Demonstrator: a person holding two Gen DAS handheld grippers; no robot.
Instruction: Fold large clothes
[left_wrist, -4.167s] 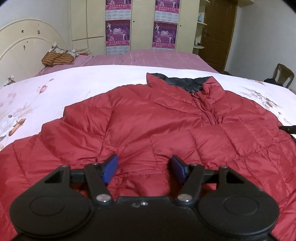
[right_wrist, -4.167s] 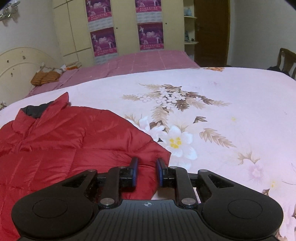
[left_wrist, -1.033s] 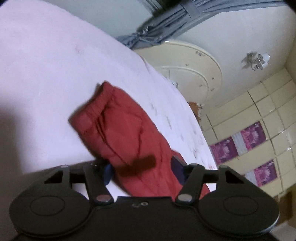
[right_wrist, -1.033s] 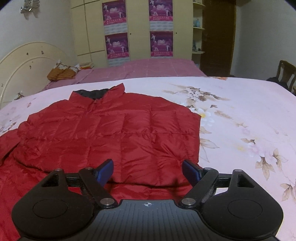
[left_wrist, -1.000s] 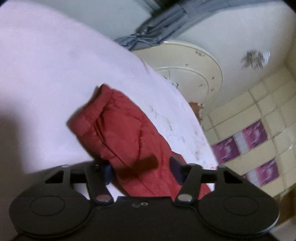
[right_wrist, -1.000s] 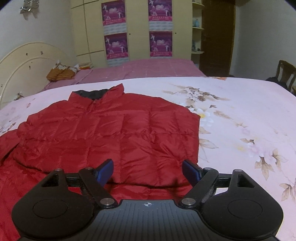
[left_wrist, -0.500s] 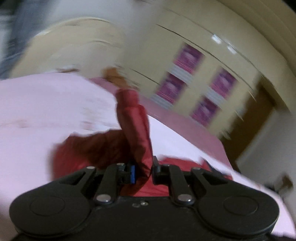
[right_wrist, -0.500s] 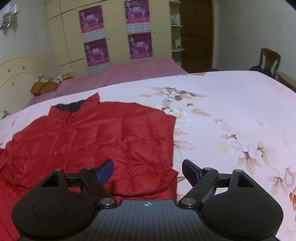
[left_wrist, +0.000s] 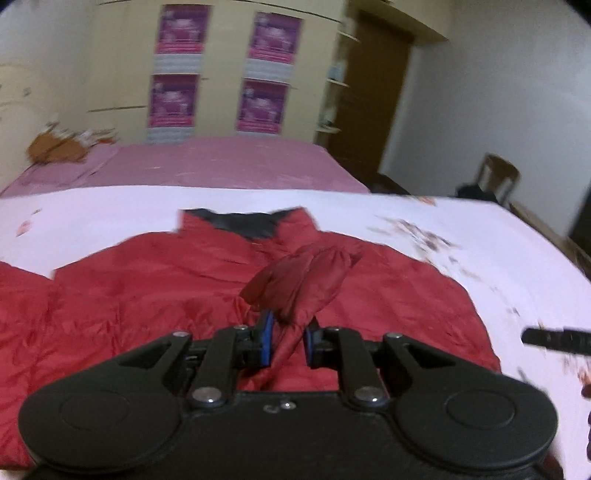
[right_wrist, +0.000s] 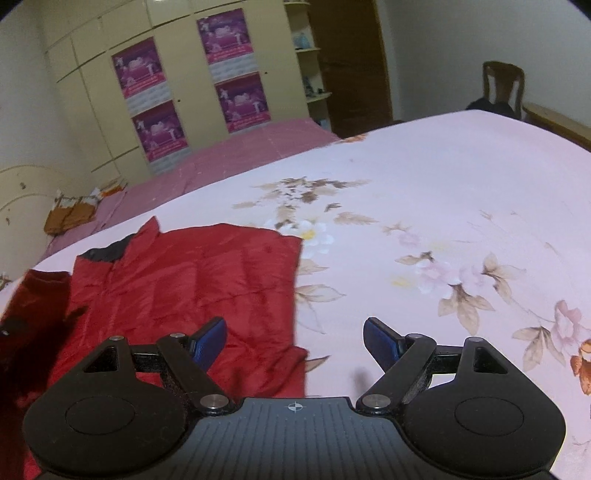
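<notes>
Dim, warm indoor light; the left wrist view is motion-blurred, both bend and darken at the corners.

The left wrist view is motion-blurred; the red jacket (left_wrist: 147, 295) runs off its left edge.

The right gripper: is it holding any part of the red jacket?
No, the right gripper stands wide open with nothing between its fingers, above the red jacket.

jacket (left_wrist: 155, 295): red, dark-grey collar lining; bedsheet (right_wrist: 443, 206): pale pink, floral
</notes>
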